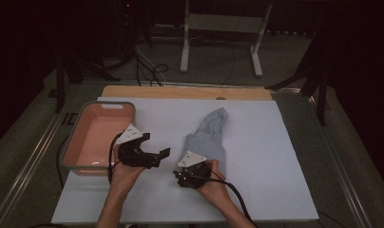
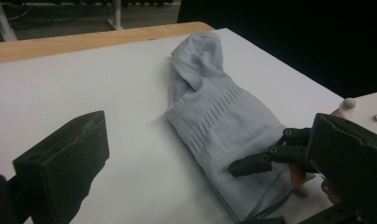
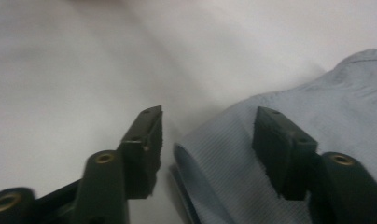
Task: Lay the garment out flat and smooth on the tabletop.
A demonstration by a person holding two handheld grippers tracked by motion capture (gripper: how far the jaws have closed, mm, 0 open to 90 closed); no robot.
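Note:
A light blue-grey sock lies flat on the white mat, toe toward the far side and cuff toward me. My right gripper is down at the cuff's near left corner. In the right gripper view the jaws straddle the cuff edge: one jaw over the bare mat, the other over the fabric, with gaps showing, so it is open. My left gripper hovers open and empty just left of the sock. The left gripper view also shows the right gripper's fingers resting on the cuff.
A pink tub with a grey rim stands at the mat's left edge, close behind my left hand. The white mat covers a wooden table. Stand legs and cables lie on the floor beyond.

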